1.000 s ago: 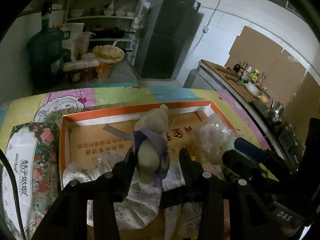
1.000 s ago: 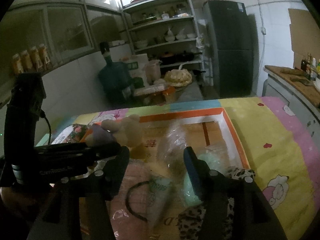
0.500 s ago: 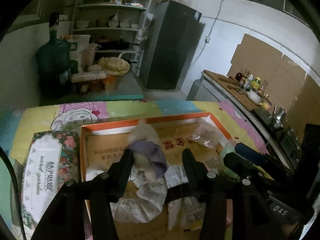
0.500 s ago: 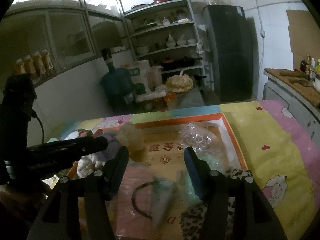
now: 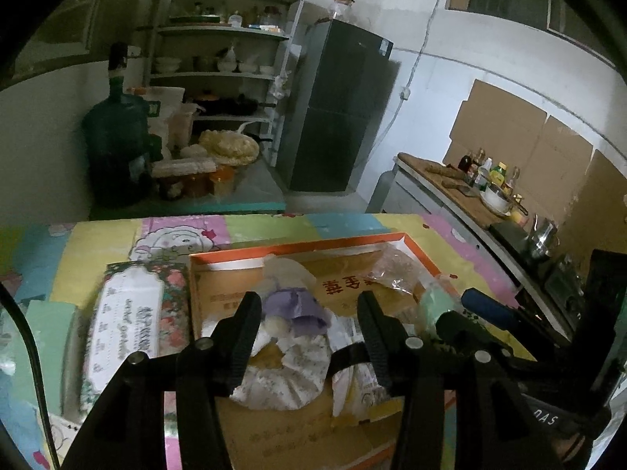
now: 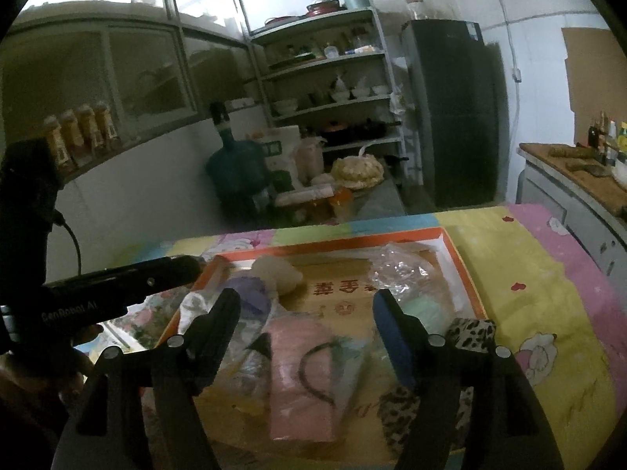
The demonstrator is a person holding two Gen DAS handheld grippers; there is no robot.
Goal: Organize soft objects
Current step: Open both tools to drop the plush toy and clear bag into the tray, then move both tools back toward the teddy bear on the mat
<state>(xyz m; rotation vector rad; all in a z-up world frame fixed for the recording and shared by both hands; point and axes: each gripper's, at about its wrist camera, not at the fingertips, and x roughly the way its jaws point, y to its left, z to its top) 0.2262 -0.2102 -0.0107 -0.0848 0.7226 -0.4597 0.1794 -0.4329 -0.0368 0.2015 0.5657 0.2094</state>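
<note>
The plush toy [image 5: 292,305], cream-coloured with a purple cloth round its middle, lies in the shallow orange-rimmed box [image 5: 298,248] with its long axis running away from the left camera, its pale rounded end toward the box's far rim and slightly left. In the right view the same toy [image 6: 274,278] runs slantwise, pale end up and right, purple part down and left. The left claw [image 5: 309,313] hangs over the box's near half, level and pointing toward the far rim, its two black fingers [image 5: 247,329] spread wide on either side of the toy and a crumpled white flowered cloth [image 5: 282,372] and, as far as the blur allows, not pinching either. The right claw [image 6: 307,313] is likewise spread, hovering over a pink packet [image 6: 301,368] with a dark loop on it, gripping nothing. Only the left view shows the flowered tissue pack [image 5: 129,337] lying just beside the box's left wall on the bright cartoon-print surface [image 5: 98,243]. Only the right view shows the pink packet and a leopard-print piece [image 6: 470,331] at the box's right edge. Both show crinkled clear plastic [image 6: 399,270] and a mint-green soft thing [image 6: 427,309] in the box's far right part.
</note>
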